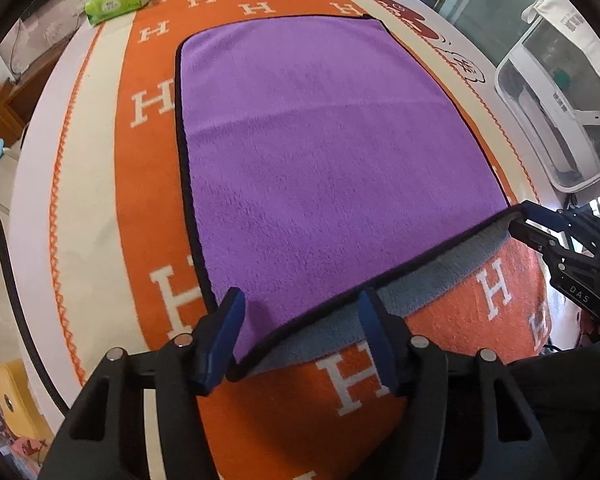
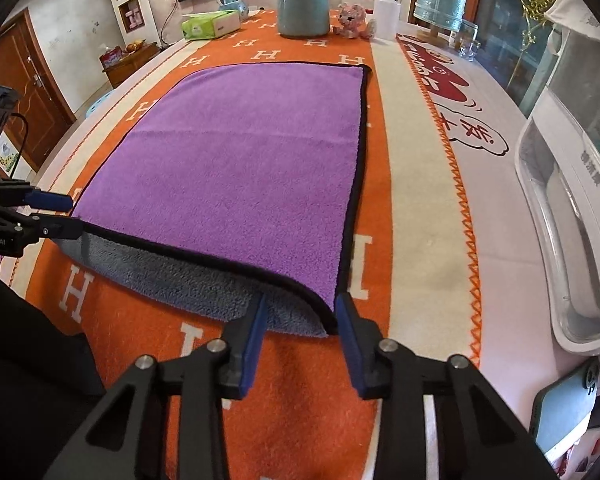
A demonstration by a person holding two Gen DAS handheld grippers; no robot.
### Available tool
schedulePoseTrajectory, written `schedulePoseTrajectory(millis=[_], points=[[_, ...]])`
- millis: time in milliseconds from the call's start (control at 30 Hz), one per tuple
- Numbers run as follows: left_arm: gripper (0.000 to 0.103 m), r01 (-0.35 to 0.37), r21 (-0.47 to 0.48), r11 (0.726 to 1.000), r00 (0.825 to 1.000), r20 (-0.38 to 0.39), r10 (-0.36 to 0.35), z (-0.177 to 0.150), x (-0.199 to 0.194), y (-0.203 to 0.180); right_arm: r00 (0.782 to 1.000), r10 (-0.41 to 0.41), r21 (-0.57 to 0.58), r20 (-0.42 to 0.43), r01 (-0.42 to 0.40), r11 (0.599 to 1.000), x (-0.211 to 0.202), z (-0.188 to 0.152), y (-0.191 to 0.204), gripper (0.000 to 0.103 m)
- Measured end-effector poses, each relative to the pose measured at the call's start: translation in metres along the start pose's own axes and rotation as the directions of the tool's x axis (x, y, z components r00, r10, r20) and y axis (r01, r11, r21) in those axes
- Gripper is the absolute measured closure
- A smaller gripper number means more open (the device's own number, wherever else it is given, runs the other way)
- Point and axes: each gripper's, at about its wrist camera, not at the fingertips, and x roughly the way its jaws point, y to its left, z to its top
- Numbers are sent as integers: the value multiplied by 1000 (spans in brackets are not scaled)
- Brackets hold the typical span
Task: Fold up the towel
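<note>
A purple towel [image 1: 324, 152] with black trim and a grey underside lies flat on the orange H-patterned cloth; it also shows in the right wrist view [image 2: 236, 160]. Its near edge is lifted, showing grey. My left gripper [image 1: 300, 336] is open, its blue pads on either side of the near left corner. My right gripper [image 2: 300, 340] is open around the near right corner. In the left wrist view the right gripper [image 1: 516, 220] sits at that corner; in the right wrist view the left gripper [image 2: 66, 214] sits at the other.
At the far end stand a green tissue pack [image 2: 210, 24], a teal jar [image 2: 303, 10], a pink toy [image 2: 352, 20] and a squeeze bottle [image 2: 386, 16]. A white plastic bin [image 2: 560, 216] sits right of the table. A phone [image 2: 564, 408] lies near right.
</note>
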Motion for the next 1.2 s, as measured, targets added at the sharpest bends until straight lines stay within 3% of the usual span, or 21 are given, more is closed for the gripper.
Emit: schedulePoseTrajectory(millis=[300,467,733,1200], points=[[68,-15,-4,1000,1000,-7,15,1,1,-1,1000,-4,-1,-3,4,1000,0,-1,-3,87],[89,-13,-41,999,1000,-10,12,-1,1,6,1000,-10,-5,-2,10,1000,-1,-1,-4,93],[98,0,-58,998,1000,-6,-1,-3,2,6,1000,-5,-7,-1,5,1000,-2,0,-4,98],[98,-15,-65,998,999,31,17,-6,-8,7,1000,-8,-16,20,8,1000,-4,1,-5,99]])
